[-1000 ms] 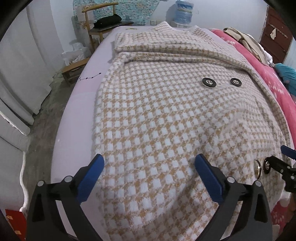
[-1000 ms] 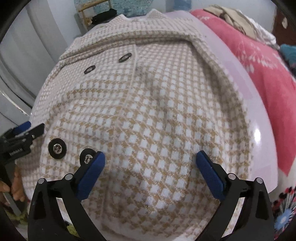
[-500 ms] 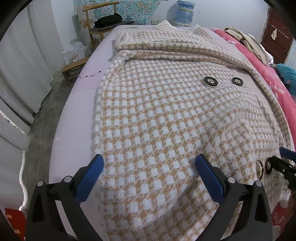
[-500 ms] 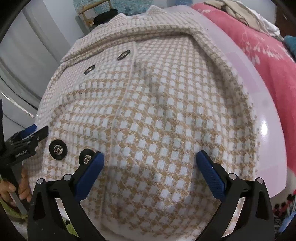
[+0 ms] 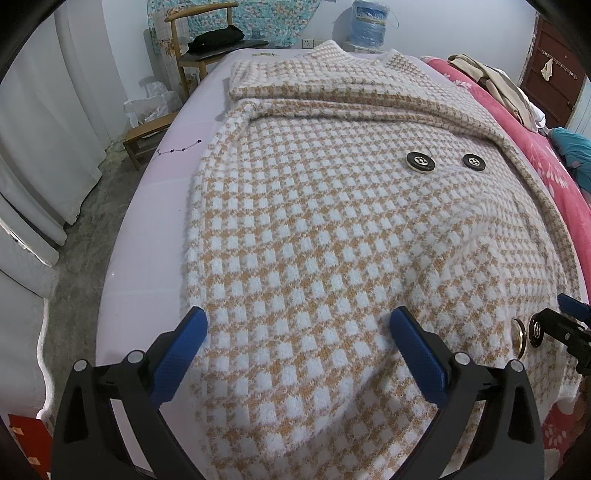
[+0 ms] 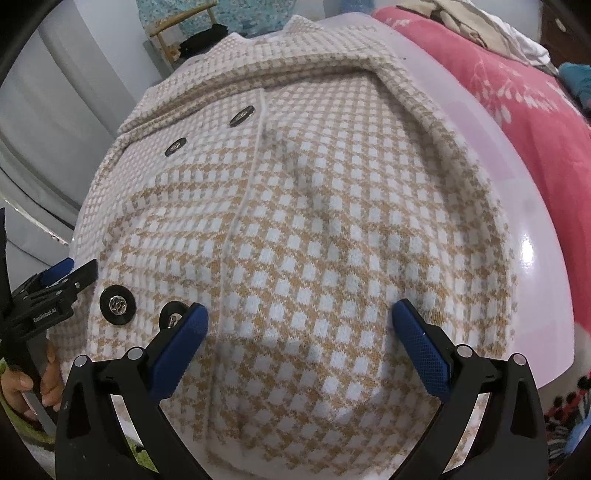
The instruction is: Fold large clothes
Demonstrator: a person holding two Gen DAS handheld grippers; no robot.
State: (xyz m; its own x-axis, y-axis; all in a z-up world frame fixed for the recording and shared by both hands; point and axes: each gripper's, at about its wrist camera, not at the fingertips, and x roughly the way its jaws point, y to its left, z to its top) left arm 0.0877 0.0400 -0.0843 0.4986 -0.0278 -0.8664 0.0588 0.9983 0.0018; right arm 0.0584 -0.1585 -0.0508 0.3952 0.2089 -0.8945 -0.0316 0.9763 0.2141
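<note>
Large knitted coat (image 5: 332, 240) in tan and white houndstooth, spread flat on the lilac bed (image 5: 147, 229), front side up, collar toward 12 o'clock in both views, hem toward 6 o'clock. Sleeves folded across the upper part, just under the collar. Two black buttons (image 5: 420, 161) at 1 o'clock in the left wrist view, two more buttons (image 6: 117, 305) near the hem, at 8 o'clock in the right wrist view.

Left hand-held gripper (image 5: 295, 354) hovering above the hem at the coat's left side, blue pads (image 5: 180, 360) wide apart, nothing between them. Left pad over the coat's edge, where knit meets the bed sheet; right pad over the knit.

Right hand-held gripper (image 6: 299, 347) above the hem at the other side, its blue fingers (image 6: 421, 349) also spread wide and holding nothing. Left finger just beside the lower button, almost covering it. Not clear from these fisheye views whether any pad touches the knit, probably only close above.

Each gripper visible in the other camera: right one at 3 o'clock of the left wrist view, left one at 9 o'clock of the right wrist view.

Pink blanket (image 6: 517, 92) beside the coat at 2 o'clock, with beige clothes (image 5: 495, 85) on it. Wooden chair (image 5: 199, 44) and blue water bottle (image 5: 369, 22) behind the bed at 12 o'clock.
</note>
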